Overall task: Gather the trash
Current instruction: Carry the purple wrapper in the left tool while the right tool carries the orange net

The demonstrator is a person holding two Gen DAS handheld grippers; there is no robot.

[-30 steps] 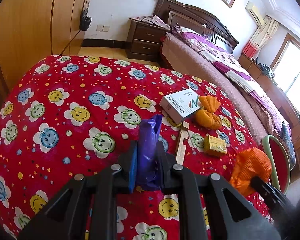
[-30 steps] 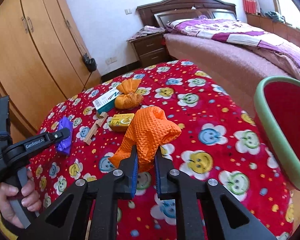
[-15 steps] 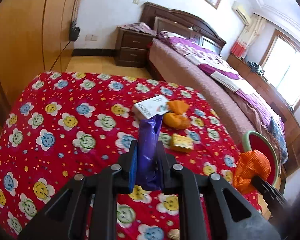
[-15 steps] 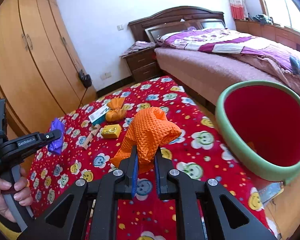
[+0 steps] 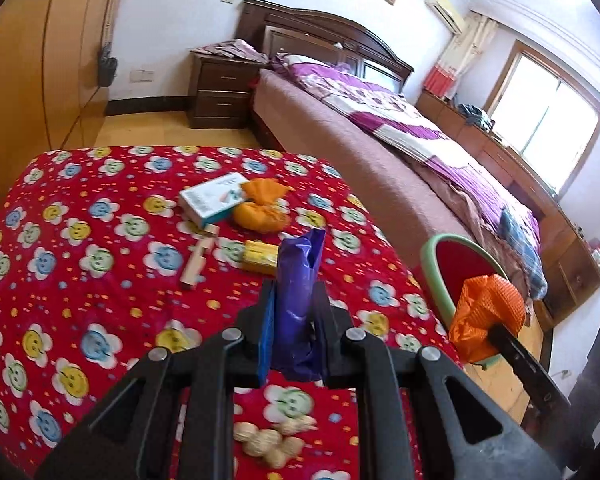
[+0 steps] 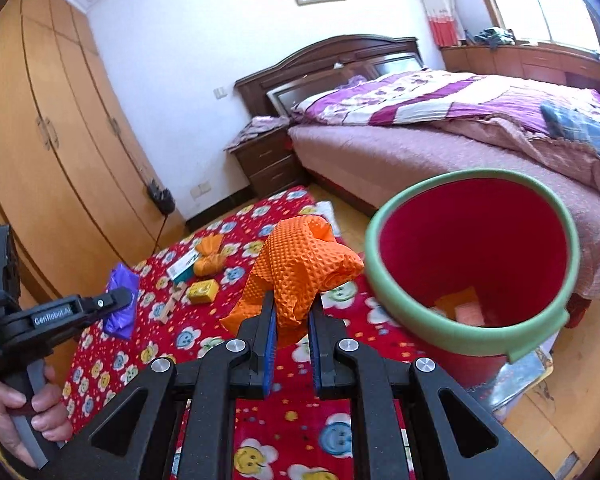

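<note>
Bedding in red, printed with smiling flowers, covers the low surface (image 5: 80, 240) where the litter lies, and the red bin with a green rim (image 6: 404, 312) stands just off its far corner, between that cloth and the big bed (image 6: 440, 148); everything below is placed against that bin. Its mouth tilts toward the right wrist camera, with a few orange scraps visible at the bottom, so it appears to be where the trash goes. Nearest to it is the right gripper (image 6: 292, 312), its blue-padded jaws clamped on a crumpled orange textured sheet (image 6: 304, 268) that stands up just beside the rim, apparently held high so it can clear the lip. Farther from the bin, the left gripper (image 5: 294, 316) is closed on a wad of purple plastic (image 5: 298, 276), pinched upright between the pads; in the right view a hand (image 6: 24, 420) grips its handle well to the side of the bin. Both pieces look bound for the bin, with the orange one likely first. Well away from the bin, across the cloth, lie a white and teal box (image 5: 212, 198) touching a knotted orange bag (image 5: 262, 212), then a small yellow box (image 5: 260, 258) and a wooden strip (image 5: 198, 258) nearer. Farthest from the bin, at the near edge, sits a cluster of peanut shells (image 5: 270, 438), loose and small, probably the fiddliest pickup left.
</note>
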